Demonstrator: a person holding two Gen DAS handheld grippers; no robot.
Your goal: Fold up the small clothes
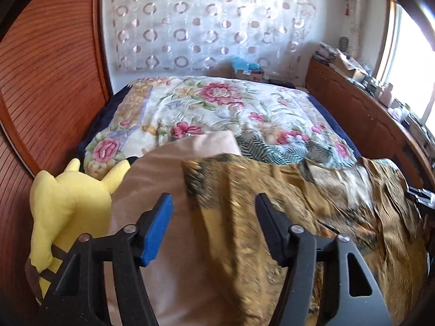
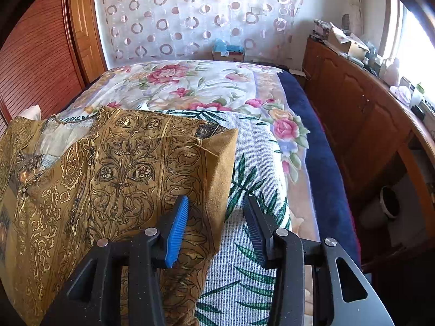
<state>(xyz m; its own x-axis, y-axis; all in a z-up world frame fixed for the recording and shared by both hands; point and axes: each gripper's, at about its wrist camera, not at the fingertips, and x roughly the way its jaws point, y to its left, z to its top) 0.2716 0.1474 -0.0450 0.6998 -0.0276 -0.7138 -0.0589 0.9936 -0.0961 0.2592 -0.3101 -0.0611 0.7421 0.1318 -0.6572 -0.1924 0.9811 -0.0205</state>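
- The gold patterned garment lay spread on the near part of the bed, on top of a leaf-print cloth and in front of a floral bedspread.
- In the right wrist view its right edge was folded over, with a plain mustard corner pointing toward the far side.
- The right gripper hung over that right edge; its jaws stood partly apart, the left pad over the fabric and the right pad over the leaf-print cloth, neither pressing on the garment.
- The left gripper hovered above the garment's left edge, which showed blurred in the left wrist view; its jaws stood moderately wide with nothing pinched between them.
- A beige cloth lay under and left of the garment.
- A yellow plush toy sat at the near left edge of the bed.
- A wooden cabinet ran along the right side.
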